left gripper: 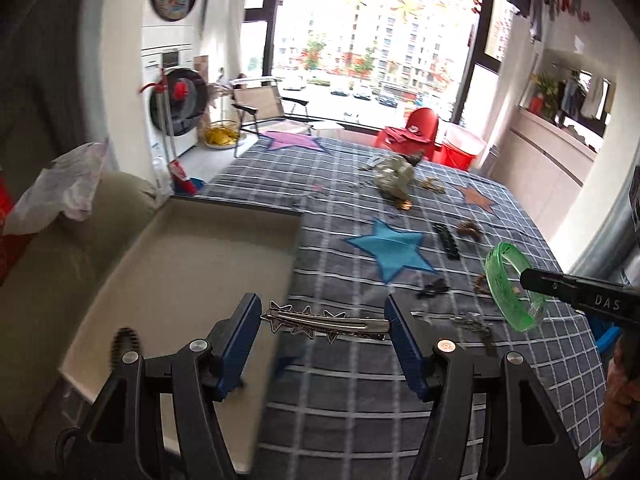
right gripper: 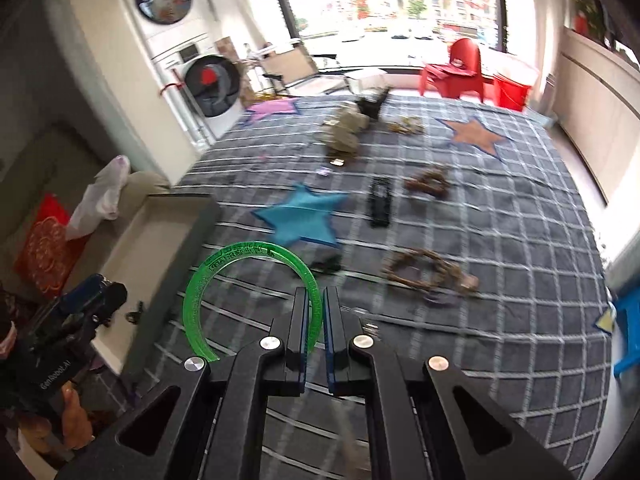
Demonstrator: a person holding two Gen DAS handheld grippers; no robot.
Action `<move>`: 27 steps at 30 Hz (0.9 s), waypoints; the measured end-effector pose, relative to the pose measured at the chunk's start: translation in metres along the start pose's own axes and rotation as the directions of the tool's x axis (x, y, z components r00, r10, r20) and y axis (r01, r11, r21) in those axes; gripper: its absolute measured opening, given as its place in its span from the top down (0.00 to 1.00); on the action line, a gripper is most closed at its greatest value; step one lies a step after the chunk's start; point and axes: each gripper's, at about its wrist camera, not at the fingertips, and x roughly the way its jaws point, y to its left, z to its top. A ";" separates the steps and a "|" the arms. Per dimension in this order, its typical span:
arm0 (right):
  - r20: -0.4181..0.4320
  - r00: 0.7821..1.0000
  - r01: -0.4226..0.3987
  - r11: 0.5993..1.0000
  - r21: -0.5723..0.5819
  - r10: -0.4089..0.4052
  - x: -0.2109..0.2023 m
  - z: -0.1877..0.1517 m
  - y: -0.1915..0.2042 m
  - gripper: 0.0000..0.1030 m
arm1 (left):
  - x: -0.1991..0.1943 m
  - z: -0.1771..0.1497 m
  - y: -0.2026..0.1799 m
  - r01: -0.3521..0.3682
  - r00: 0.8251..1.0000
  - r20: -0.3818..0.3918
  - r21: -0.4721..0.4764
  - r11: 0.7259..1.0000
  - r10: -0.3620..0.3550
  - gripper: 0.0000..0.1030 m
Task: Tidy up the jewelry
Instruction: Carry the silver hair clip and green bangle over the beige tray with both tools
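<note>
My left gripper (left gripper: 324,316) is shut on a silver hair clip with star shapes (left gripper: 326,323), held endwise between its blue pads above the right edge of a shallow beige tray (left gripper: 192,264). My right gripper (right gripper: 316,300) is shut on a green bangle (right gripper: 224,276) and holds it above the checked bedspread (right gripper: 480,280). The bangle (left gripper: 508,284) and the right gripper's tip (left gripper: 532,280) also show at the right of the left wrist view. The tray (right gripper: 160,236) and the left gripper (right gripper: 80,312) show at the left of the right wrist view.
On the bedspread lie a black comb clip (right gripper: 380,202), a brown beaded bracelet (right gripper: 420,270), a brown cluster (right gripper: 428,182), a small dark piece (left gripper: 434,288), a metal piece (left gripper: 476,326) and a pile of items (right gripper: 346,132). A blue star patch (left gripper: 390,248) is beside the tray.
</note>
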 end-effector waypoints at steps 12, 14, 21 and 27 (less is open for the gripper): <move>-0.054 0.994 -0.105 0.988 -0.109 0.100 0.046 0.026 0.100 0.93 | 0.003 0.009 0.085 -0.099 0.995 0.000 -0.056 0.993 0.100 0.36; -0.062 0.993 -0.111 0.985 -0.130 0.104 0.055 0.032 0.116 0.93 | 0.010 0.016 0.095 -0.112 0.994 -0.001 -0.053 0.992 0.112 0.36; -0.102 0.991 -0.110 0.977 -0.184 0.092 0.102 0.058 0.159 0.93 | 0.049 0.039 0.125 -0.133 0.991 -0.040 -0.047 0.990 0.131 0.36; -0.137 0.989 -0.076 0.981 -0.177 0.052 0.147 0.076 0.166 0.93 | 0.092 0.042 0.135 -0.145 0.985 -0.103 -0.044 0.988 0.140 0.36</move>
